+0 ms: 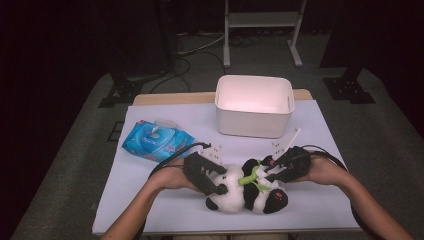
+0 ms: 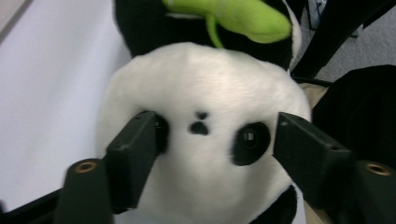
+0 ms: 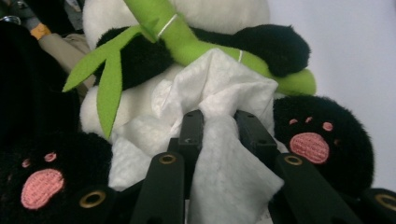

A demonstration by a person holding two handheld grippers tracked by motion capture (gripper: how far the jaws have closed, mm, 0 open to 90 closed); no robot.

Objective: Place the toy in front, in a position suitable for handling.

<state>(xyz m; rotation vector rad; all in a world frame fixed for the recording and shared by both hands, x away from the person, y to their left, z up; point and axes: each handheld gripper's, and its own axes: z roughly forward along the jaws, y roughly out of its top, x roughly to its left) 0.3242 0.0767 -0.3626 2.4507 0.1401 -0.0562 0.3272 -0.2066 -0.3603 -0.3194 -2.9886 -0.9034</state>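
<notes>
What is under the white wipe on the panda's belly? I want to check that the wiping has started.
The wet wipe, pinched in the right tongs, lies on the toy panda, on its white belly below the green bamboo. The fur beneath is covered.

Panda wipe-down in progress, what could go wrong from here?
1. The left gripper only brackets the panda's head; its soft plush may slip free under wiping pressure.
2. The right gripper pinches a bunched wipe; it might snag on the green bamboo stalk and pull loose.
3. The panda lies near the table's front edge; a hard push could slide it off.
</notes>
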